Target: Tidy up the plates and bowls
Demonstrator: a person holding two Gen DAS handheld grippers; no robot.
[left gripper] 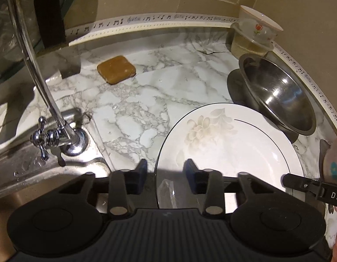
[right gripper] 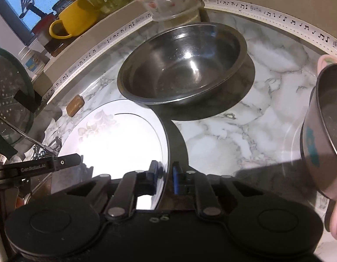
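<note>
A white plate (left gripper: pixel 233 144) with a pale flower print and a thin dark rim line lies on the marble counter (left gripper: pixel 146 100). My left gripper (left gripper: pixel 166 170) straddles its left rim, with a gap showing on both sides of the rim, so the pads are not pressing. My right gripper (right gripper: pixel 166 174) is shut on the opposite rim of the plate (right gripper: pixel 116 139). Behind the plate sits an empty steel bowl (right gripper: pixel 181 65), also seen in the left wrist view (left gripper: pixel 277 93). A pink bowl with a steel lining (right gripper: pixel 321 131) stands at the right.
A floral bowl (left gripper: pixel 257 27) rests on a lidded container in the back corner. A brown soap bar (left gripper: pixel 116 69) lies on the counter. A chrome tap (left gripper: pixel 52 135) and the sink (left gripper: pixel 37 174) are at the left. A yellow mug (right gripper: pixel 74 19) stands on the ledge.
</note>
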